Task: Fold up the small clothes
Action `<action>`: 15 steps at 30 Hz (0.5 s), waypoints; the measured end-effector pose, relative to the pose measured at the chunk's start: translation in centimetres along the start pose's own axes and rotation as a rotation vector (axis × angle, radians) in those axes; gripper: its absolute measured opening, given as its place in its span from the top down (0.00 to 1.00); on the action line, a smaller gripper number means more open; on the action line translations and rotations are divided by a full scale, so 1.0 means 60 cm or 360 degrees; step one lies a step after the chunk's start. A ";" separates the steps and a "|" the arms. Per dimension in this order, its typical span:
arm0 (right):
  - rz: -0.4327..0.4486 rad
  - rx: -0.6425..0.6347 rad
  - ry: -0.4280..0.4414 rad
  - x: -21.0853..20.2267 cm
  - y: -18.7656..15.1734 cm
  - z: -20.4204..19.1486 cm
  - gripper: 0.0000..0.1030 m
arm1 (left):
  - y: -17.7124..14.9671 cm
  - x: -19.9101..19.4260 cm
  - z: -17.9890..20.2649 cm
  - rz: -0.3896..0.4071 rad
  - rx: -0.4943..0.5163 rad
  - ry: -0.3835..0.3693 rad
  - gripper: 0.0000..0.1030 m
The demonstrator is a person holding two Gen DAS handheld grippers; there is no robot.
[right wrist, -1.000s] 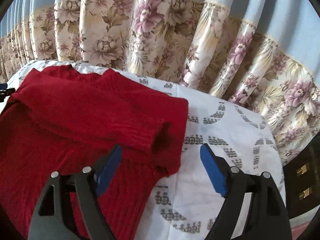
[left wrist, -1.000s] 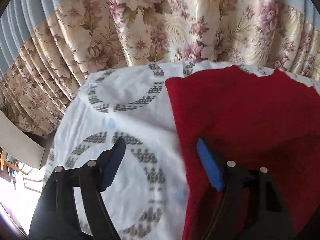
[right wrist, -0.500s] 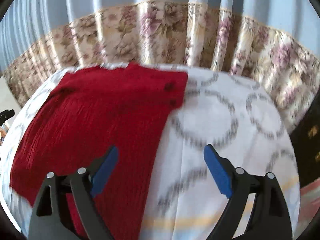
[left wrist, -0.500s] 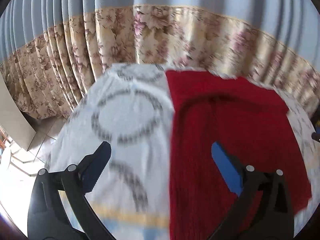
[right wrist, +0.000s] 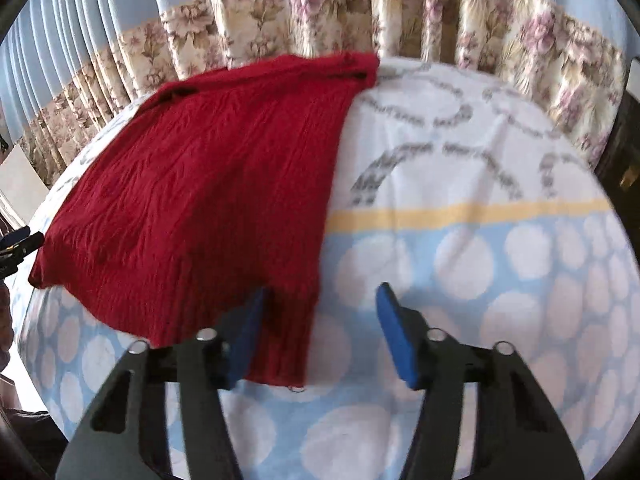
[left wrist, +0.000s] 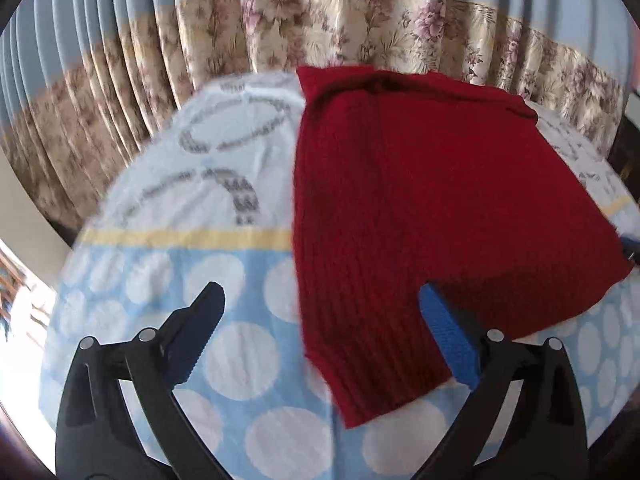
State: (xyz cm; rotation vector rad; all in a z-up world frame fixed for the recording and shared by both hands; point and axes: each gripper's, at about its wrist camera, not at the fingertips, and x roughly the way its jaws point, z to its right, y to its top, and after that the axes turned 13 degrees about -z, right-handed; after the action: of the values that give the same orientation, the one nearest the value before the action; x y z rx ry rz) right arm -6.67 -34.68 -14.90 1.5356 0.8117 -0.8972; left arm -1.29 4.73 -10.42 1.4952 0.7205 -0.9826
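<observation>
Red ribbed knit, a small sweater (left wrist: 420, 200), lies flat on the patterned bedsheet (left wrist: 224, 280), spread from the far edge by the floral curtains (left wrist: 340, 20) down to the blue band with white dots. Its sides look turned in already, since it reads as a long, narrow rectangle with a doubled layer near the collar end; by my judgement the sleeve folds are done and the lengthwise fold, hem up toward the collar, is what is left. The left gripper (left wrist: 320, 312) hangs with its jaws spread wide and nothing between them, astride the sweater's near left corner. The right gripper (right wrist: 320, 312) is likewise parted and holds nothing, its inner finger over the near right corner of the hem, its outer finger over bare sheet. A second ago both grippers sat far up the garment, close to the curtains, the right one just before a folded sleeve cuff; since then both have drawn back toward the near edge, so the whole sweater and the dotted band have come into view. The garment itself appears unmoved, and both pairs of fingers have remained apart throughout.
</observation>
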 end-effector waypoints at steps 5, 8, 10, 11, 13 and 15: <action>0.0004 -0.0079 0.0102 0.004 -0.004 -0.035 0.89 | -0.006 0.013 0.010 -0.0024 0.0009 -0.0033 0.07; 0.0066 -0.0054 0.0100 -0.010 -0.007 -0.032 0.91 | -0.011 0.020 0.012 -0.0051 0.0023 -0.0078 0.07; 0.0102 -0.0017 0.0059 -0.019 -0.007 -0.021 0.90 | -0.012 0.026 0.014 -0.0079 0.0013 -0.0101 0.09; 0.0100 -0.0003 0.0069 -0.022 -0.005 -0.015 0.90 | -0.011 0.029 0.015 -0.0096 0.0004 -0.0114 0.10; 0.0101 0.0030 0.0107 -0.025 -0.003 -0.004 0.90 | -0.009 0.037 0.026 -0.0133 0.0001 -0.0094 0.14; 0.0107 0.0024 0.0116 -0.029 -0.001 -0.004 0.90 | -0.007 0.040 0.035 -0.0145 0.0008 -0.0064 0.14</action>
State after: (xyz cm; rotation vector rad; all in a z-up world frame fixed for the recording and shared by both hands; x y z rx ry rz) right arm -7.53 -34.47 -13.39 1.6069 0.8021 -0.8035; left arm -0.92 2.51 -12.72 1.4531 0.7634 -1.0810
